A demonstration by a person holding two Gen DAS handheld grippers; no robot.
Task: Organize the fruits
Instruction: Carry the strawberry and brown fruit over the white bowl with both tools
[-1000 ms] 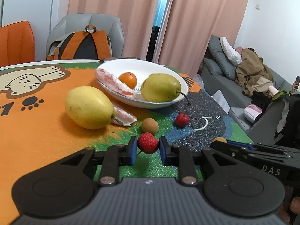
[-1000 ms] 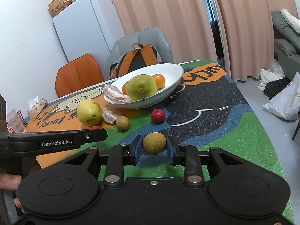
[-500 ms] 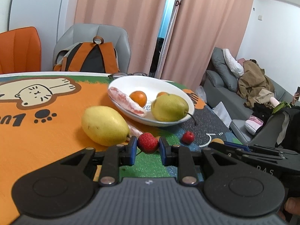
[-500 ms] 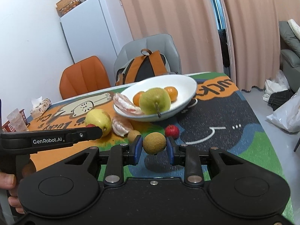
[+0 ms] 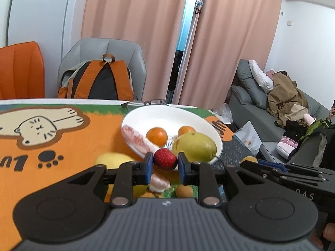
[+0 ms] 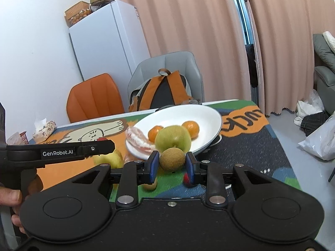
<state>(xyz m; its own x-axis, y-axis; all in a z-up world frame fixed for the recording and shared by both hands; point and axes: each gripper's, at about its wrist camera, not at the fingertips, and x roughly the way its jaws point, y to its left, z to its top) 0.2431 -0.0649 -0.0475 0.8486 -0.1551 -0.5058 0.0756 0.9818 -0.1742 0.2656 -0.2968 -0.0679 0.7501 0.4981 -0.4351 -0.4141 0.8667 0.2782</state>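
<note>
- Our left gripper point(image 5: 165, 165) was clenched on a small red strawberry-like fruit point(image 5: 164, 159), blue pads pressing both of its sides, and the fruit was held clear of the table.
- Our right gripper point(image 6: 172, 166) was clamped on a round brown rough-skinned fruit point(image 6: 172, 159), likewise lifted off the cartoon-print table mat point(image 6: 247, 146).
- The white shallow ceramic bowl point(image 6: 206, 115) sat on the mat beyond both grippers; it held a green-yellow pear point(image 6: 173, 137), two small oranges point(image 5: 156, 135) and a peeled pink pomelo segment point(image 6: 139, 139) lying over the near rim.
- Still loose on the mat: a yellow pear point(image 5: 111, 160), mostly hidden behind the left finger arm; a second peeled citrus piece point(image 5: 159, 184), cut off by the gripper body; a small brown round fruit point(image 5: 184, 190), seen through the gap in the frame.
- In the right view a small red fruit point(image 6: 187, 178) peeked out behind the right pad, only partly visible; we couldn't identify it.
- The left gripper's body crossed the right view's left edge, with part of a hand point(image 6: 10, 196) gripping it; its fingertips were blocked there.
- Near-field fruit was blurred in both views.
- An orange-and-black backpack point(image 5: 98, 81) sat on a grey chair point(image 5: 125, 52) behind the table.
</note>
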